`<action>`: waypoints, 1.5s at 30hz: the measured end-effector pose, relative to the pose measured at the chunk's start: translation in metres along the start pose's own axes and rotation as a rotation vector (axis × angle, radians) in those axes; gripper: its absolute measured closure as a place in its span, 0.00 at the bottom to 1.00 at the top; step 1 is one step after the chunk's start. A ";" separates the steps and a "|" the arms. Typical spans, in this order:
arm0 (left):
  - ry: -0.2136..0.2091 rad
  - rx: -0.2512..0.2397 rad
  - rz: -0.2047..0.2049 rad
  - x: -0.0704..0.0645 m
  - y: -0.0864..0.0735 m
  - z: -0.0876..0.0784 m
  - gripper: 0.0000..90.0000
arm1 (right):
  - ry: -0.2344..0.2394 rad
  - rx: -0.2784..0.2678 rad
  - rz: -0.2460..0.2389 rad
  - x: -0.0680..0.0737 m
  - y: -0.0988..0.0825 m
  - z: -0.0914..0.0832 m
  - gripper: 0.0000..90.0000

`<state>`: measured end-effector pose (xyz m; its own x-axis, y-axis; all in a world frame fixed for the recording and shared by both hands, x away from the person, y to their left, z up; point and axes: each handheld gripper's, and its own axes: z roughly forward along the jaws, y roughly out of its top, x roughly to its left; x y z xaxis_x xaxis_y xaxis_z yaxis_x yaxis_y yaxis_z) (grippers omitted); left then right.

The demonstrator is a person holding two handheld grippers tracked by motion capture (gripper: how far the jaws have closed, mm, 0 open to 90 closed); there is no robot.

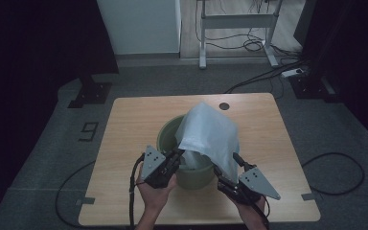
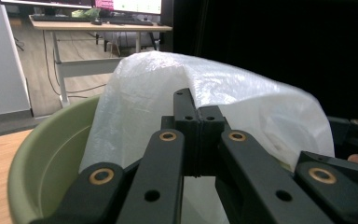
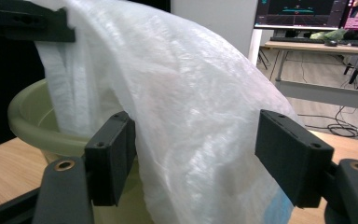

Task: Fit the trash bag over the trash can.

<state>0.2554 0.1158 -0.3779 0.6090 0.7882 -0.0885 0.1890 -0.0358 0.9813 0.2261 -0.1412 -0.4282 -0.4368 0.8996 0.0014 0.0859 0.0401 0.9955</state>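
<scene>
Crinkling translucent bag [image 1: 210, 136], round green bucket [image 1: 168, 133]

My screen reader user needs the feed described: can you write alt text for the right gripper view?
A white plastic bag drapes down between the open right tongs, whose two black pads stand apart on either side of it. Behind it at left is the rim of a green bucket on a wooden table.
</scene>
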 end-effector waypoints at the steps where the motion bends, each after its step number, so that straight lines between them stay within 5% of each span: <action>1: -0.001 -0.004 -0.004 0.001 0.000 -0.001 0.99 | 0.001 -0.006 0.004 -0.001 -0.001 -0.002 0.36; 9: -0.009 -0.013 -0.015 0.006 0.002 -0.007 0.99 | 0.008 -0.015 0.003 -0.007 -0.002 -0.010 0.62; 20: -0.010 -0.039 -0.031 0.012 0.004 -0.015 0.99 | -0.038 -0.008 0.003 -0.017 -0.005 -0.015 0.72; 26: -0.017 -0.042 -0.031 0.012 0.004 -0.016 0.98 | -0.046 -0.001 0.001 -0.024 -0.003 -0.017 0.91; 33: -0.050 -0.029 -0.030 0.015 0.001 -0.018 0.96 | -0.035 -0.026 -0.001 -0.031 0.006 -0.015 0.98; 41: -0.080 0.019 -0.014 0.017 -0.004 -0.020 0.95 | -0.051 -0.092 -0.021 -0.038 0.038 -0.007 0.99; 43: -0.092 0.017 -0.008 0.017 -0.006 -0.020 0.90 | -0.049 -0.106 -0.033 -0.037 0.046 -0.005 0.99; 45: -0.089 0.019 0.007 0.015 -0.005 -0.022 0.73 | -0.044 -0.118 -0.044 -0.034 0.051 -0.003 0.99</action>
<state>0.2468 0.1408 -0.3803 0.6760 0.7304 -0.0974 0.1984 -0.0532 0.9787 0.2424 -0.1711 -0.3770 -0.3975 0.9165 -0.0442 -0.0398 0.0309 0.9987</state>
